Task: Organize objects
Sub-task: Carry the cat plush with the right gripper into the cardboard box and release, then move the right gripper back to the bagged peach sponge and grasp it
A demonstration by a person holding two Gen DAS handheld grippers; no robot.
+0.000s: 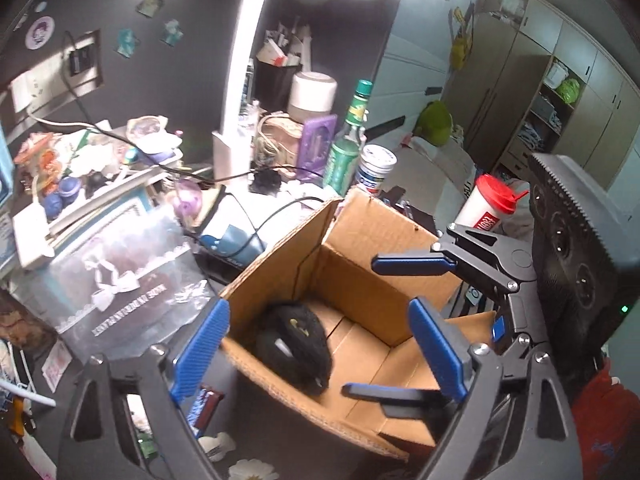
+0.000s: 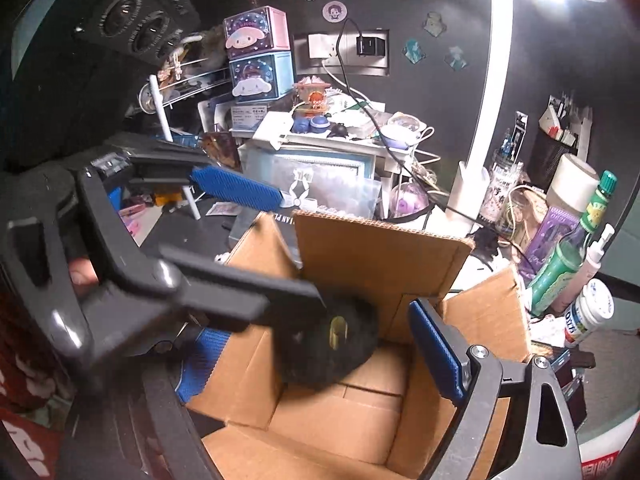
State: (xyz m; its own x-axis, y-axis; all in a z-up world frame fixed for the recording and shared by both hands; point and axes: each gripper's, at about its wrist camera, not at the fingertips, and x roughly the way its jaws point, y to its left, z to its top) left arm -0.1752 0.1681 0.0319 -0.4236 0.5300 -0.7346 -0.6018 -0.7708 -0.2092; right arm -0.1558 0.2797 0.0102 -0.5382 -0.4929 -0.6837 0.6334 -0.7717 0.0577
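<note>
An open cardboard box stands on the dark desk, and it also shows in the right wrist view. A black fuzzy pouch with a small yellow mark lies inside it, also seen in the right wrist view. My left gripper is open and empty, its blue fingers astride the box's near left corner above the pouch. My right gripper is open and empty over the box; in the left wrist view it reaches in from the right.
A chocolate bar lies on the desk left of the box. A green bottle, a white pill jar and a red-lidded cup stand behind the box. A cluttered white shelf and cables fill the back.
</note>
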